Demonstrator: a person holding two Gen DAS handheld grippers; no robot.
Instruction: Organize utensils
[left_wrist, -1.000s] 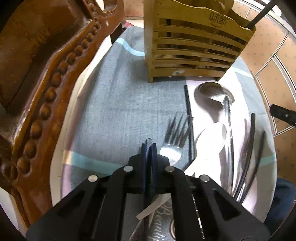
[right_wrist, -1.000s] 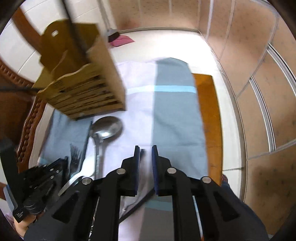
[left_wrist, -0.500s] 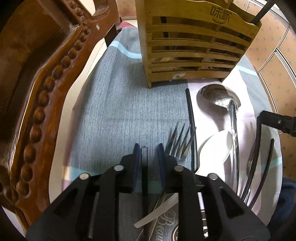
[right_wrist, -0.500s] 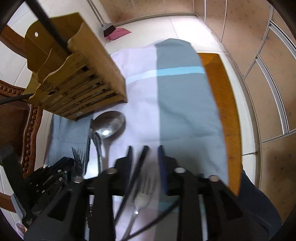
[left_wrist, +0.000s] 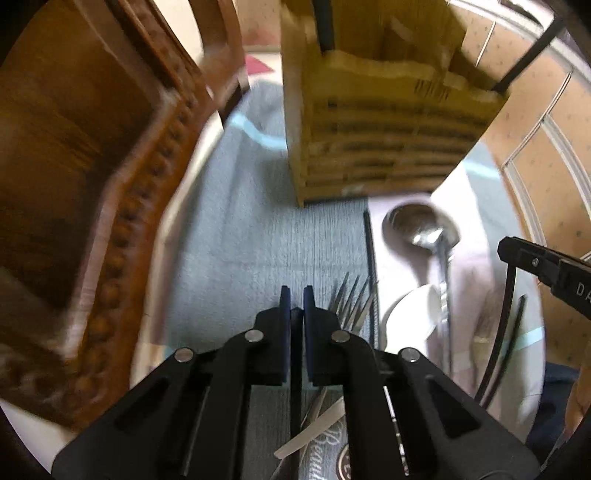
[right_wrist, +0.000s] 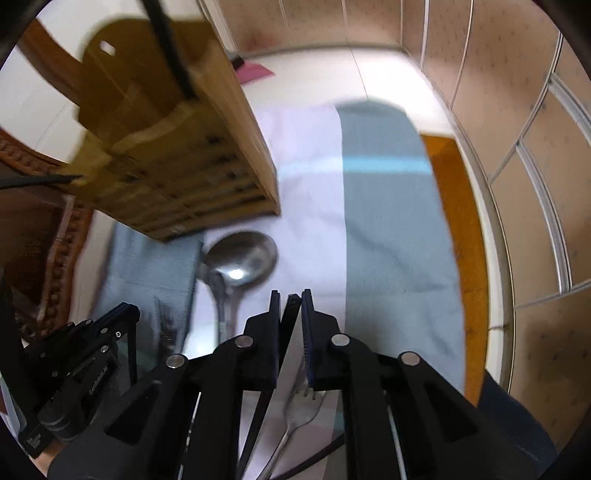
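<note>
Your left gripper (left_wrist: 293, 295) is clamped on a black chopstick (left_wrist: 295, 369), aimed level twd the wooden holder (left_wrist: 384, 147). Your right gripper (right_wrist: 287, 301) pinches another chopstick (right_wrist: 284, 332) at a slant, above a fork (right_wrist: 295, 417); ladle (right_wrist: 240, 262) lies just beside the holder on the cloth (right_wrist: 388, 240).

Carved wooden chair (left_wrist: 110, 206) beside grey-pink striped cloth (right_wrist: 391, 236); pink dustpan (right_wrist: 255, 70) on floor.

Packet under my left gripper (left_wrist: 295, 295): white cursive "Beau…" is showing at 6 o'clock, the rest running out of sight.
My right gripper (left_wrist: 546, 264): white "DA" is showing at 3 o'clock, cut off.
Wooden holder (left_wrist: 380, 122): dark front mark is blurring, unreadable.
Left gripper body (right_wrist: 74, 373): small lettering, illegible.
</note>
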